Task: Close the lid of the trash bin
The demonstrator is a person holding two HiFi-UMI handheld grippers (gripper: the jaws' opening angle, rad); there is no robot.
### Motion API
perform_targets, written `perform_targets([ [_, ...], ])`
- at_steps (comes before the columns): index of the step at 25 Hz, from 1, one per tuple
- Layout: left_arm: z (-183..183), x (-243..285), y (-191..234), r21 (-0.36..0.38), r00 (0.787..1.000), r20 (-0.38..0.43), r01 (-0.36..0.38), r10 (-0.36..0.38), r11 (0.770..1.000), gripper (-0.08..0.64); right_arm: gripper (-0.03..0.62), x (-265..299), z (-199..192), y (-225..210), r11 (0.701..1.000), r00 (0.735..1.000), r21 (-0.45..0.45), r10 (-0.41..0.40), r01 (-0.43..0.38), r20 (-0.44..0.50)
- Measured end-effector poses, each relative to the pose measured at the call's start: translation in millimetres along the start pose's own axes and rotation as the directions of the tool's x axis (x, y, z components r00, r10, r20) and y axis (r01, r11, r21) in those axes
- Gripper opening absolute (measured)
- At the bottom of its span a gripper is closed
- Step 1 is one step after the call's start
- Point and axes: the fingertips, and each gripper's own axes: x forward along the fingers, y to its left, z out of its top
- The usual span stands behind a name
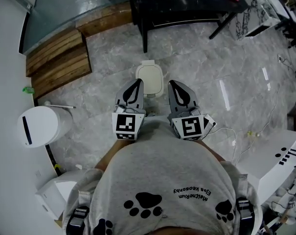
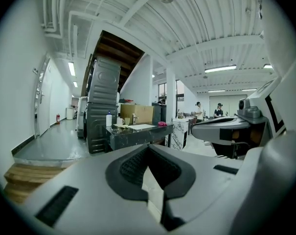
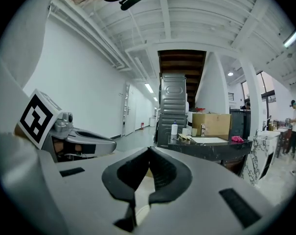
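Your left gripper [image 1: 136, 83] and right gripper [image 1: 174, 84] are both pinched together and empty; check the lid [image 1: 149, 76] sits flush on the trash bin [image 1: 148, 62], pressing gently if not

Bin lid [image 1: 149, 75]: smooth cream plastic. Floor [image 1: 206, 67]: v. glossy marble-look tile. Steps [image 1: 57, 60]: unpainted wood planks.

Right tongs [image 3: 148, 152], tips together, empty

Trash bin [image 1: 149, 76] on the floor [image 1: 211, 67], just ahead of the side-by-side left tongs [image 1: 136, 83] and right tongs [image 1: 173, 84]; wooden steps [image 1: 57, 62] to its left, counter [image 1: 182, 11] behind.
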Motion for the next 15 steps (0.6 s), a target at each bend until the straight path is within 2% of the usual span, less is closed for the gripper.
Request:
perform_targets([
  [7,8,10,-17,0.023,1.000,0.029,0.008,-0.009,1.000,0.018,0.031,-6,-7,-19,1.000,1.000,0.013,-0.013,0.013,-0.003],
  [15,4,16,-23,0.019,1.000,0.008,0.016,-0.016,1.000,0.018,0.031,-6,-10,-26,1.000,1.000,0.009,-0.007,0.007,-0.005],
])
